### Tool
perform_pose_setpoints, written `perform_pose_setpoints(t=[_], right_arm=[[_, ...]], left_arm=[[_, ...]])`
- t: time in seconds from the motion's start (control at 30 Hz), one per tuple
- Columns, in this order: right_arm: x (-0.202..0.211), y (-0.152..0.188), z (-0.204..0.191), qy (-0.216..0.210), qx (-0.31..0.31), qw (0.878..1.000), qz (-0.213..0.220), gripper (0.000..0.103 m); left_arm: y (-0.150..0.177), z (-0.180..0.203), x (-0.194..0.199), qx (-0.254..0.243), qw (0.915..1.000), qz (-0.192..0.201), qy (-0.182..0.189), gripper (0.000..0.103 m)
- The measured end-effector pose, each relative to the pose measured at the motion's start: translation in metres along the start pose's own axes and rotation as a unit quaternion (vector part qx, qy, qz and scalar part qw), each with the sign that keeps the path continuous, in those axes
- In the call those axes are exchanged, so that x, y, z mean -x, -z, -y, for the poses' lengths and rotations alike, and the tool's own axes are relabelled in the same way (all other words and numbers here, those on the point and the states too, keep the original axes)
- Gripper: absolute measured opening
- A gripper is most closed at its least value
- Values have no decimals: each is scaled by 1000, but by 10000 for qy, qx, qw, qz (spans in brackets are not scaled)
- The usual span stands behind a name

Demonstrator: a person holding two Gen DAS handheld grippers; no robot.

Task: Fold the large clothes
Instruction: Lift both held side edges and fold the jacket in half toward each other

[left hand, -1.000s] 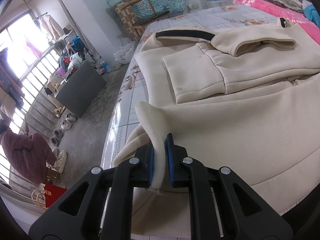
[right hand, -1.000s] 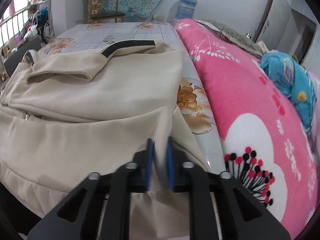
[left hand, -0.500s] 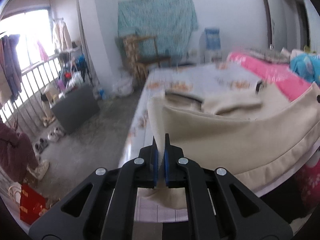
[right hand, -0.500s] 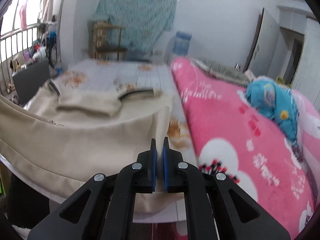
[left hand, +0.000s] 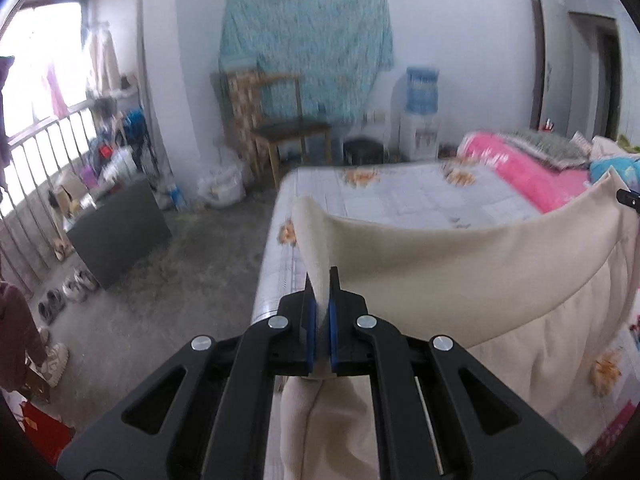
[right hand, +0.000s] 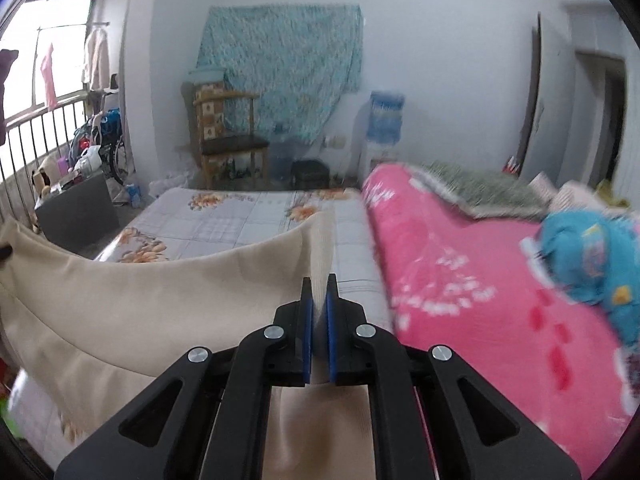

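The cream garment [left hand: 460,264] is pinched at both hem corners by the left gripper [left hand: 320,332] and right gripper [right hand: 319,332], stretched mid-frame above the bed [right hand: 240,220] (the fold judged barely begun).

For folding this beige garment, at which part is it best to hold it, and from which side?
Grip the garment at the two ends of its hem, from the near edge of the bed. The left gripper and right gripper are both shut on those ends, and the hem spans straight between them, probably ready to carry over.
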State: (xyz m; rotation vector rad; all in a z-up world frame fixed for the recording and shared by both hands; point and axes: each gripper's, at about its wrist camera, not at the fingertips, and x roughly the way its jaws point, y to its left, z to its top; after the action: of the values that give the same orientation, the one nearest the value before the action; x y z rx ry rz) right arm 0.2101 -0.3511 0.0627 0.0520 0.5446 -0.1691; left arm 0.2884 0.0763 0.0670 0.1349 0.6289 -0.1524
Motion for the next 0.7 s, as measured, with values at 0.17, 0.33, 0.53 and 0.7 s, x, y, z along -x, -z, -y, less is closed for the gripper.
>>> perform_pose_setpoints(t=[0.17, 0.33, 0.53, 0.7], right_arm=[[-120, 20, 2, 139, -18, 9924, -1220, 13], [-120, 36, 22, 297, -360, 9901, -1322, 15], [-21, 50, 14, 108, -98, 9976, -681, 16], [14, 96, 14, -370, -183, 9923, -1171, 15]], left_arm=[[13, -4, -113, 69, 9910, -1333, 20, 13], [21, -14, -116, 122, 9921, -1247, -85, 21], [30, -9, -50, 179, 9935, -926, 636, 21], [82, 7, -41, 244, 9824, -1550, 1010, 21]])
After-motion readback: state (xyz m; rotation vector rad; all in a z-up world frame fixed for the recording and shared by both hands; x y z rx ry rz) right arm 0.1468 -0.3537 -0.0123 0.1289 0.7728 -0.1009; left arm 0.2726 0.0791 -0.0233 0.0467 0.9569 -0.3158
